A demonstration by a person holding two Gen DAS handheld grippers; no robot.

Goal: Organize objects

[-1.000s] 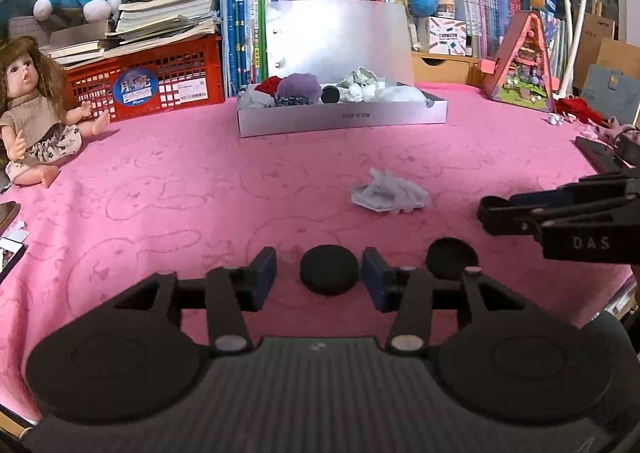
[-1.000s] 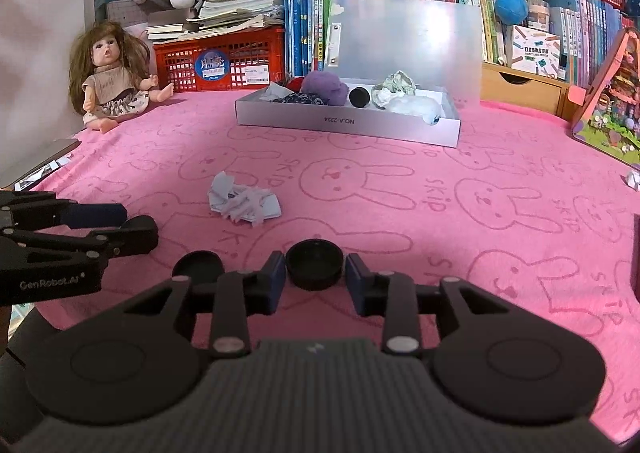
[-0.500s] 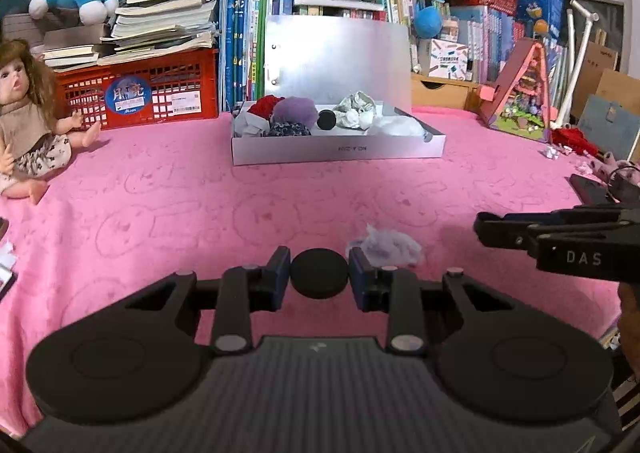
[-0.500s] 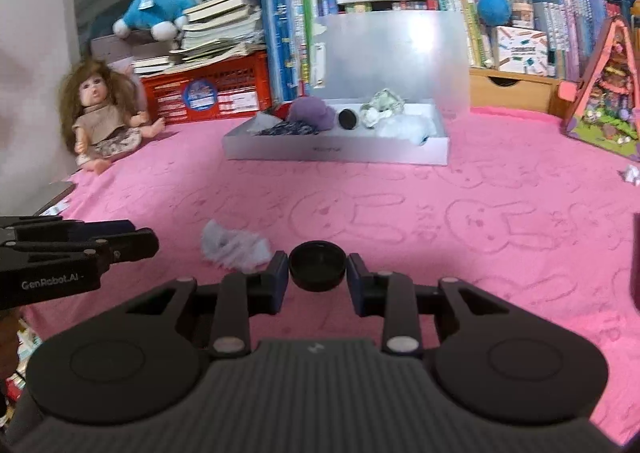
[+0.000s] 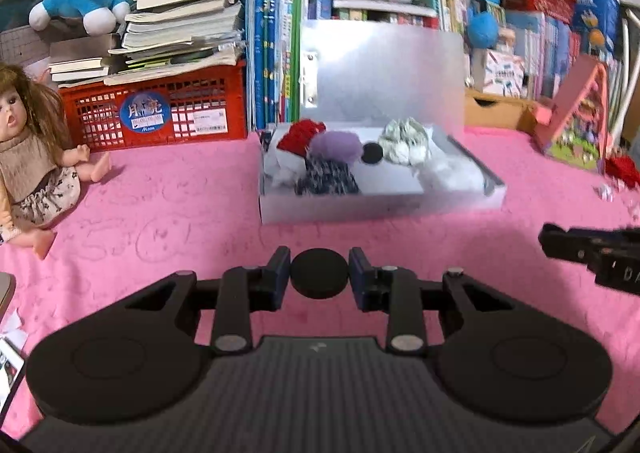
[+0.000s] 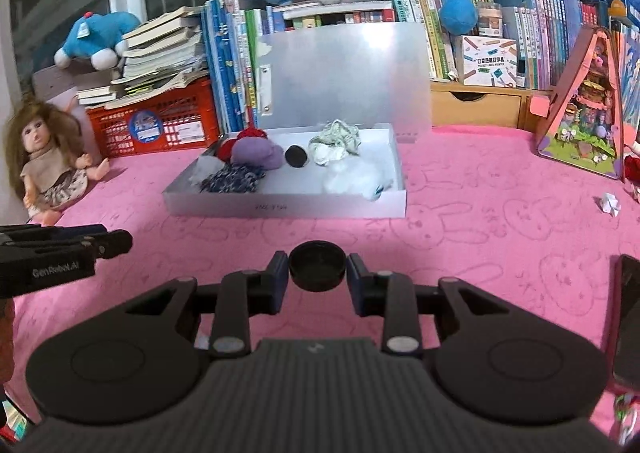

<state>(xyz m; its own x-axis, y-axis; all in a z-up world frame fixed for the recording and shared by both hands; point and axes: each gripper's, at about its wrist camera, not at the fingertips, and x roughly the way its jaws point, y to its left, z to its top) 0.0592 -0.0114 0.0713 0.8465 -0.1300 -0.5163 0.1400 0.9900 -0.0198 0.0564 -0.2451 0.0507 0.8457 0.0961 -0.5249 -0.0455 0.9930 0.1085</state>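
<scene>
Between the blue pads of the left tongs (image 5: 319, 279) sits a flat black disc (image 5: 318, 278), pinched at its two edges and held clear above the pink surface (image 5: 168, 221). The right tongs (image 6: 317, 271) grip a second round black piece, a shallow cap (image 6: 317, 268) with a raised rim, clamped the same way between their pads. Both pairs have just been closing, and each now has its piece pressed between the pads. Straight ahead of both tongs, further across the surface, stands an open grey box (image 6: 288, 207) with its lid (image 6: 348, 73) tilted up behind it. Inside lie a purple bundle (image 6: 256, 152), a red one (image 5: 300, 135), a dark patterned cloth (image 6: 234, 177), a crumpled greenish wad (image 6: 336, 141), some white stuff (image 6: 356, 179) and a third black disc (image 6: 296, 156) near the middle. Off to the left of the tongs a doll (image 6: 48, 161) sits against a red crate (image 5: 160, 109) piled with books. To the right stands a pink triangular toy house (image 6: 584, 113). In the right wrist view the left tongs' tips show at the left edge; in the left wrist view the right tongs' tips show at the right edge.
</scene>
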